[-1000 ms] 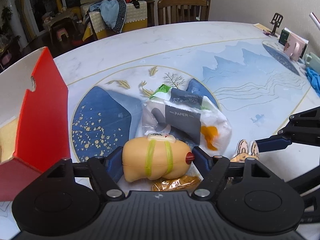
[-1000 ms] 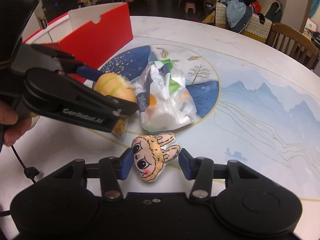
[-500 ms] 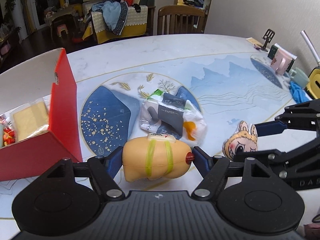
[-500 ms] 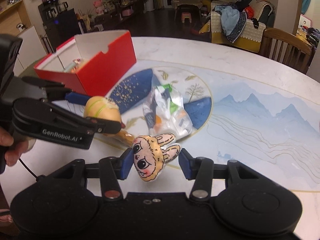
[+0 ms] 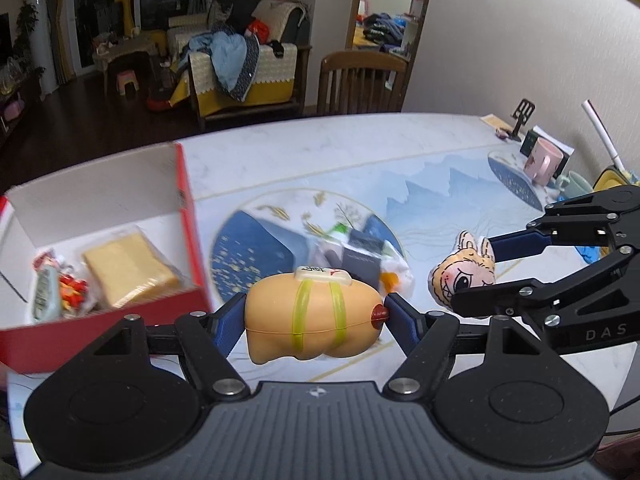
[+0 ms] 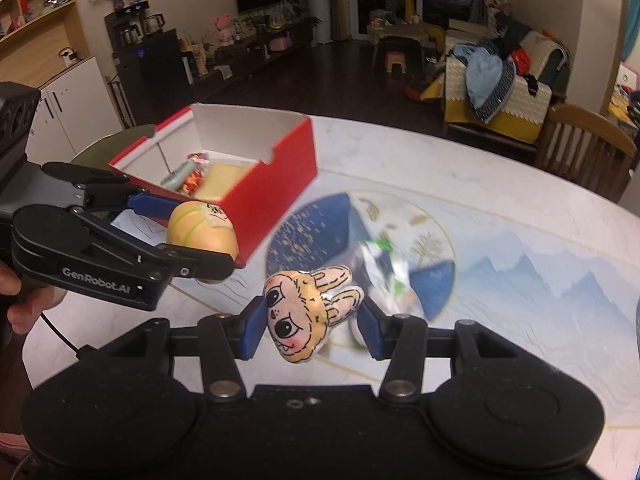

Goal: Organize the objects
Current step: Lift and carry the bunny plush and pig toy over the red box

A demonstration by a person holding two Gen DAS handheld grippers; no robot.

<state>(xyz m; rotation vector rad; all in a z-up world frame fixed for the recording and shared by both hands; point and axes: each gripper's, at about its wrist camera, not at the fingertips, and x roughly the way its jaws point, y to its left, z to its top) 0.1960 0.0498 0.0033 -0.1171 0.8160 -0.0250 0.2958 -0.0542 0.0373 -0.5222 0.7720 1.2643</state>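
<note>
The desk (image 5: 400, 148) is a big round marble-look top with blue mountain and fish artwork printed on it, and a wooden chair (image 5: 362, 80) sits at its far edge. On the left side of the desk is an open red box (image 5: 192, 216) with a white inside — there's a yellow sponge-like block (image 5: 128, 272) in a clear wrap lying in it, plus a couple of small snack packets (image 5: 52, 292) beside that block. Near the middle of the desk, on the round blue design, lies a crinkly plastic bag (image 5: 360, 256) with dark paper packs inside; it's blurry in both views.

The left hand-held gripper (image 5: 316, 316) is clamped on a tan squishy toy (image 5: 312, 316) with two yellow-green straps around it and a small red nub at one end. The toy is held lengthwise between the blue pads, lifted off the desk, just in front of the red box's near corner. From the right wrist view it looks close to the box wall, but I can't tell if it touches.

The right hand-held gripper (image 6: 312, 320) is pinching a small plush bunny head (image 6: 308, 312) — orange-tan, big cartoon eyes, two floppy ears pointing right. It's up in the air too, over the desk near the bag. A pink mug (image 5: 542, 160) stands far off at the right edge.
</note>
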